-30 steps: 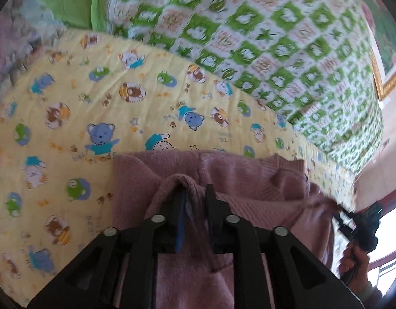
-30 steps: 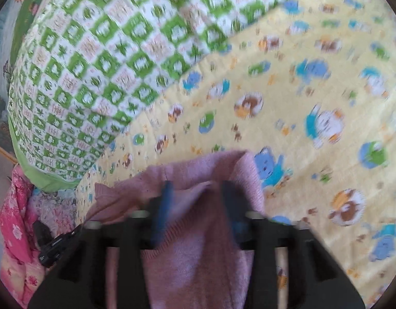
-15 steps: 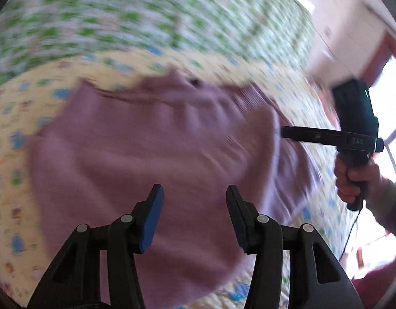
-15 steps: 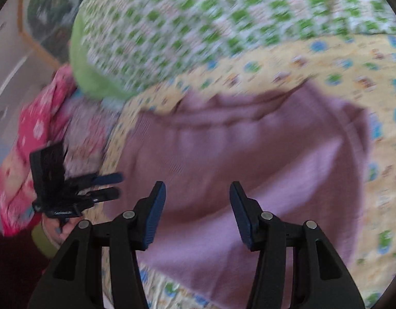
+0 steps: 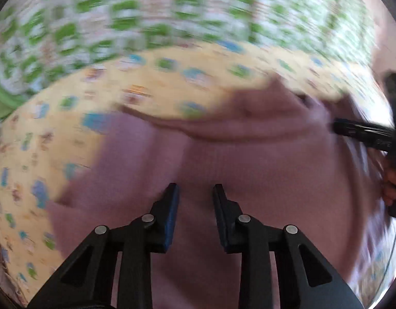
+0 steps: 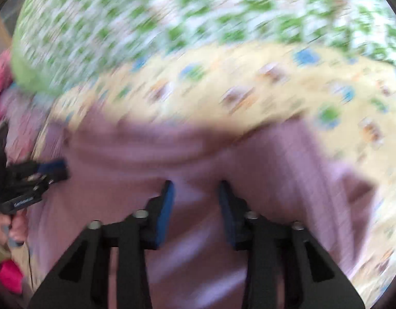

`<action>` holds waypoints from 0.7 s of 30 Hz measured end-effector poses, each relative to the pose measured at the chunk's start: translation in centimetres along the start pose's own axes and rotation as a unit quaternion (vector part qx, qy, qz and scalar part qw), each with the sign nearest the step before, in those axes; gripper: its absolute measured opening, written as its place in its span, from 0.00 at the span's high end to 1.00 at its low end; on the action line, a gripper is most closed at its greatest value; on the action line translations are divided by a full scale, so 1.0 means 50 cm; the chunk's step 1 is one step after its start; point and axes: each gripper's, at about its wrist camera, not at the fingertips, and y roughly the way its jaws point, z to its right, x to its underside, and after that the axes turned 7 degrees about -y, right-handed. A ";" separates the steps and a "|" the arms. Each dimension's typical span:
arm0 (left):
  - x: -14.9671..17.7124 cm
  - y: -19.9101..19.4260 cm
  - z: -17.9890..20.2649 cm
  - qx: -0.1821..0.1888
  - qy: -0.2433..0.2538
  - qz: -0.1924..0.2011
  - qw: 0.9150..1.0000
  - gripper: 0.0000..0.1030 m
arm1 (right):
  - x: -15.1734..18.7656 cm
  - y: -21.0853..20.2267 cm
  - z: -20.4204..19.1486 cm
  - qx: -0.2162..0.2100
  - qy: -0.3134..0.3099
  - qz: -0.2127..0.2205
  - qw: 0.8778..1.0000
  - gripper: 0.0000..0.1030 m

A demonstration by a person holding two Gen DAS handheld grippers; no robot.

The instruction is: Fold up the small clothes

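Observation:
A dusty-pink knit sweater (image 5: 262, 170) (image 6: 146, 154) lies spread on a yellow cartoon-print blanket (image 5: 56, 134) (image 6: 223, 90); both views are motion-blurred. My left gripper (image 5: 195, 188) hangs low over the sweater's near part, its jaws closing with a gap still showing knit between the pads. My right gripper (image 6: 196, 184) hovers the same way over the other side, jaws closing, pink fabric in the gap. Each gripper also shows in the other's view: the right gripper (image 5: 363, 131) at the sweater's right edge, the left gripper (image 6: 51, 170) at its left edge.
A green-and-white checked quilt (image 5: 172, 13) (image 6: 146, 13) is heaped behind the blanket. Pink floral cloth (image 6: 2, 77) lies at the far left of the right wrist view. A person's hand (image 5: 391, 188) (image 6: 15, 226) holds each gripper's handle at the frame edges.
A second ago the left gripper pinched a raised fold of sweater. Both then let go, swung wide over the flat sweater, and their jaws have since narrowed while dropping closer to it.

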 end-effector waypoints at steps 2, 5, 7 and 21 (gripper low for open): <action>-0.021 0.011 -0.053 -0.015 -0.038 0.003 0.999 0.87 | -0.015 -0.006 0.039 0.021 0.036 0.025 0.999 0.88; -0.029 0.008 -0.095 -0.013 -0.071 0.012 0.997 0.94 | -0.022 -0.029 0.076 0.038 0.087 0.057 0.994 0.85; -0.020 -0.002 -0.098 -0.020 -0.074 0.019 0.997 0.94 | -0.023 -0.052 0.090 0.058 0.111 0.067 0.990 0.84; 0.088 -0.167 -0.019 0.084 -0.082 0.041 0.992 0.52 | 0.113 -0.193 -0.043 -0.092 0.052 0.034 0.994 0.57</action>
